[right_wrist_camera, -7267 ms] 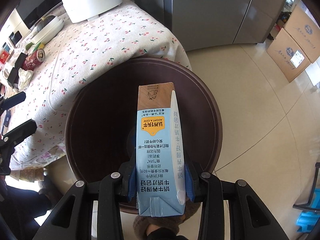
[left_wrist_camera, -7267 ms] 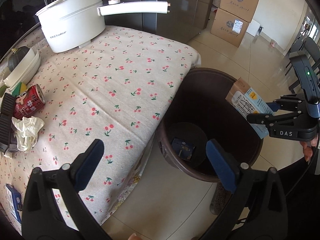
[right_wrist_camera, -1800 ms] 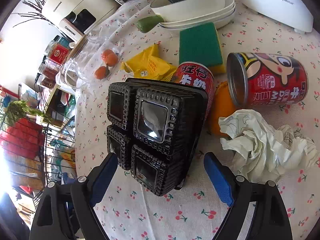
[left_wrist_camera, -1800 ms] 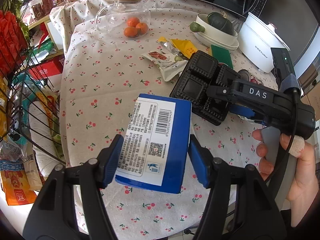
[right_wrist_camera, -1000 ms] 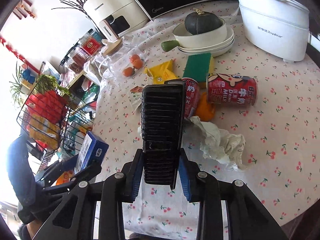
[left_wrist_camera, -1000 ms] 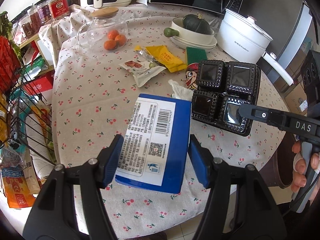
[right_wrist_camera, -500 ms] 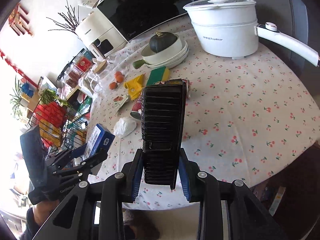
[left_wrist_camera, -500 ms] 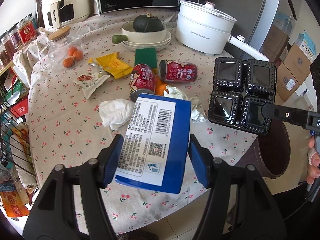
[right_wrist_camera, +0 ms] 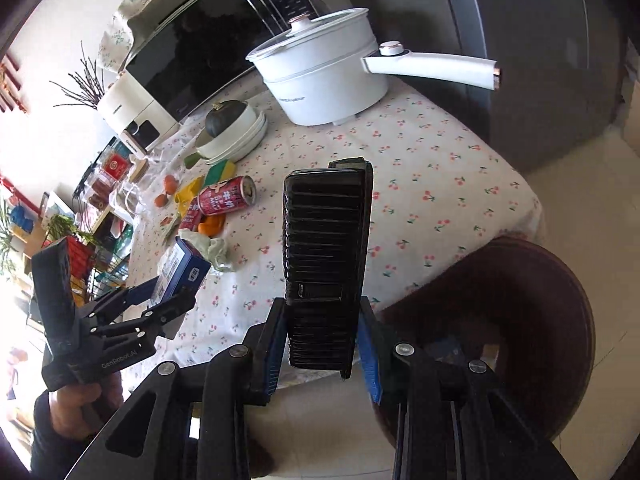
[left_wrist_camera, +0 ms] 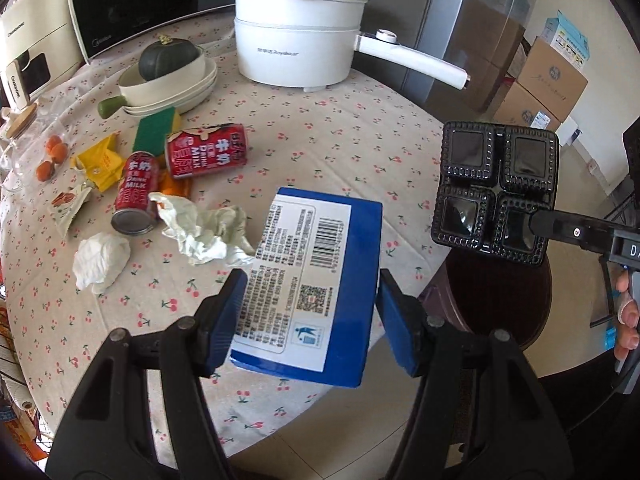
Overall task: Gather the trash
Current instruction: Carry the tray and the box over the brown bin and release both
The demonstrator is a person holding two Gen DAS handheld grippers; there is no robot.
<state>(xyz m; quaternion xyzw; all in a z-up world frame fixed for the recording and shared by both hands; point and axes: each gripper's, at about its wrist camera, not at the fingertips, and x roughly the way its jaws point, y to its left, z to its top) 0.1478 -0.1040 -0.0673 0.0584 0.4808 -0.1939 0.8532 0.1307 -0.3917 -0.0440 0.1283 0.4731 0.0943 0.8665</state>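
cherry-print tablecloth (left_wrist_camera: 328,128) on a round kitchen table. left gripper (left_wrist_camera: 308,312) clamped on a flat blue cardboard box (left_wrist_camera: 316,280), light but crushable. right gripper (right_wrist_camera: 320,344) pinching a stiff, slippery black four-cell plastic tray (right_wrist_camera: 326,256) edge-on, beside the dark brown round bin (right_wrist_camera: 560,300).

Glossy black plastic tray (left_wrist_camera: 496,192) — ribbed; printed cloth tablecloth (left_wrist_camera: 320,152); crumpled paper (left_wrist_camera: 208,232); shiny metal cans (left_wrist_camera: 206,151).

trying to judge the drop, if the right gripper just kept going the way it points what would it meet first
Probably the tabletop. The right gripper, shut on the black tray, points over the table's edge toward the white pot, which stands farther on. The brown bin sits low to its right, off that line. Depth is unclear.
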